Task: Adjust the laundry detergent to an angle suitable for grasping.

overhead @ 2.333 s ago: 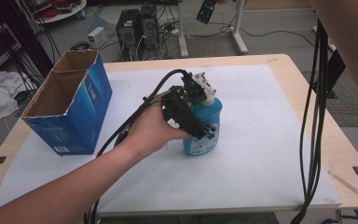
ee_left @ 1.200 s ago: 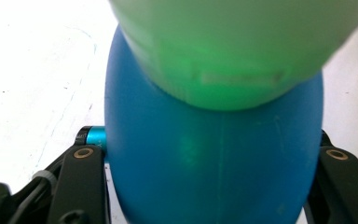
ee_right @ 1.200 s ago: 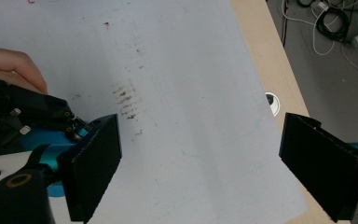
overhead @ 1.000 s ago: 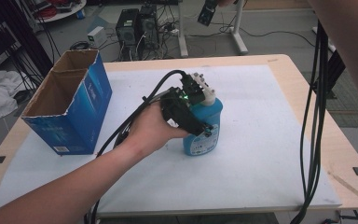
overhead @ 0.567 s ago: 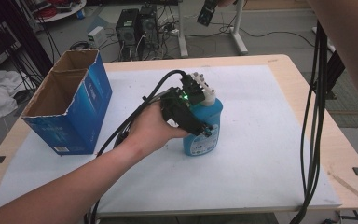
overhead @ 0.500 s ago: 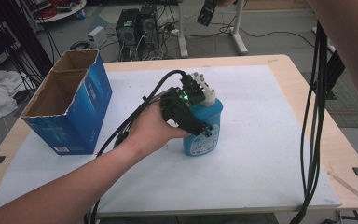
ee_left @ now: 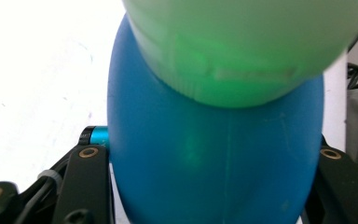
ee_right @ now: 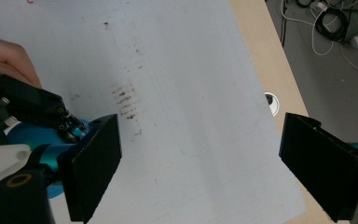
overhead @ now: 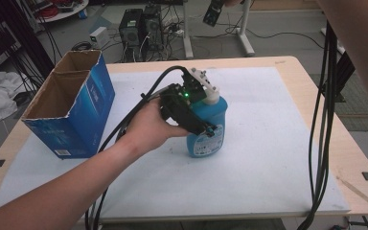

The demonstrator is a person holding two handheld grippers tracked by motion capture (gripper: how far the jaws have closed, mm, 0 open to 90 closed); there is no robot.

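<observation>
**A:** Where does the blue bottle stand?

**B:** Upright on the white mat, about mid-table, its pale cap on top. The left gripper has it from the side: in the left gripper view the blue body fills the gap between the two black jaws, which have just been closing and now sit against both flanks. So that gripper is clamped on the bottle.

**A:** And the other one?

**B:** The right gripper hangs high above the table with its jaws spread wide, nothing between them.

**A:** What could go wrong from here?

**B:** I'd judge slipping the main risk. The body is smooth, rounded plastic, and the jaws appear to hold it at a bulging part, so a quick lift could let it slide down or twist between the pads. If it holds liquid, a tilt would shift the weight and swing the base. A harder squeeze might dent the walls. I can't tell whether the cap is tight.

**A:** Anything to bump into?

**B:** The open blue cardboard box stands to the left, well apart from the bottle, with the person's forearm and the gripper's cable running between. A sideways carry toward it would need to clear its tall rim. Right of the bottle the mat is bare up to the wooden table edge, where dark cables hang. The front is also open, so there's ample room.
</observation>
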